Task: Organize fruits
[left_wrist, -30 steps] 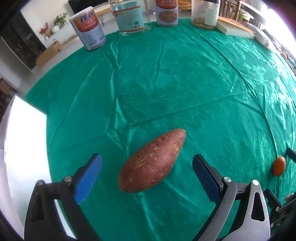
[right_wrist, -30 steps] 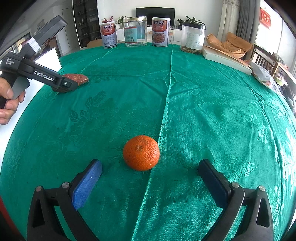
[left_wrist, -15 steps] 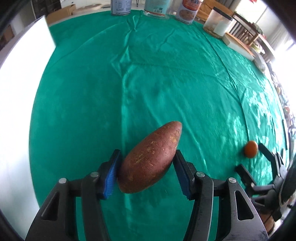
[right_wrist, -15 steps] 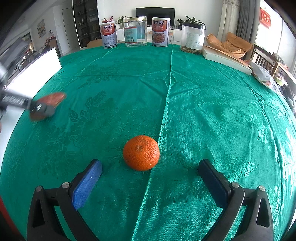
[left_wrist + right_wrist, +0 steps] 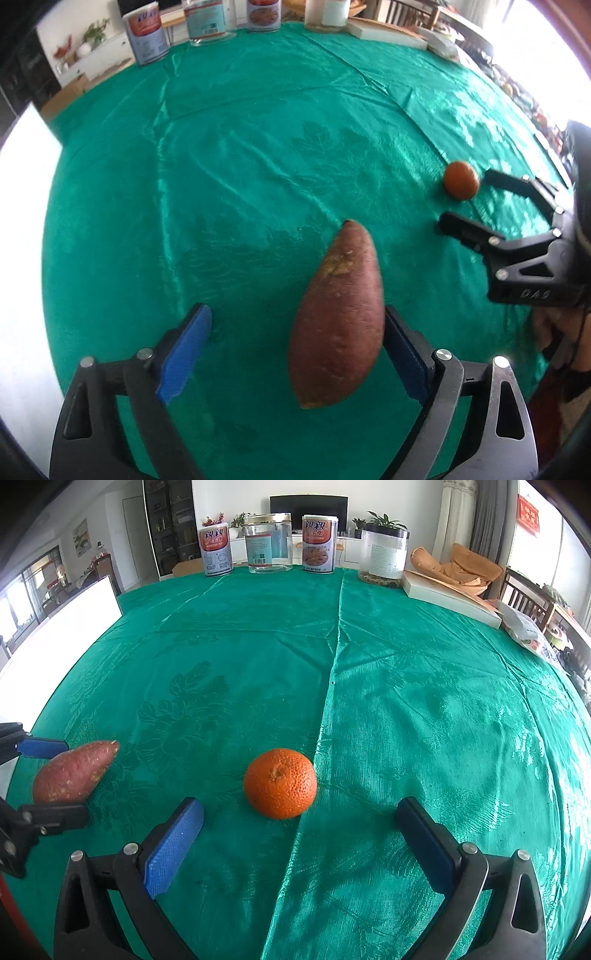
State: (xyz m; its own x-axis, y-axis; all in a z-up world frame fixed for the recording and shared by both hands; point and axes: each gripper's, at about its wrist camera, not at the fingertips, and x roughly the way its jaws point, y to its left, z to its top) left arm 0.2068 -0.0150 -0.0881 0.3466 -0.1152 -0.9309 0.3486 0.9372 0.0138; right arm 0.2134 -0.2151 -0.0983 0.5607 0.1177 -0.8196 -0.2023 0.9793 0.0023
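Green tablecloth [image 5: 406, 686]; tins [image 5: 319, 542] along far edge.

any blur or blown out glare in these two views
Left wrist view: the sweet potato is slightly motion-blurred, and window light at the right edge and the white board blow out. Right wrist view: the orange is sharp; the tablecloth shows sheen, and fisheye bends the table's edge.

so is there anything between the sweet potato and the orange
Only bare green tablecloth lies between the sweet potato and the orange, clearest in the right wrist view.
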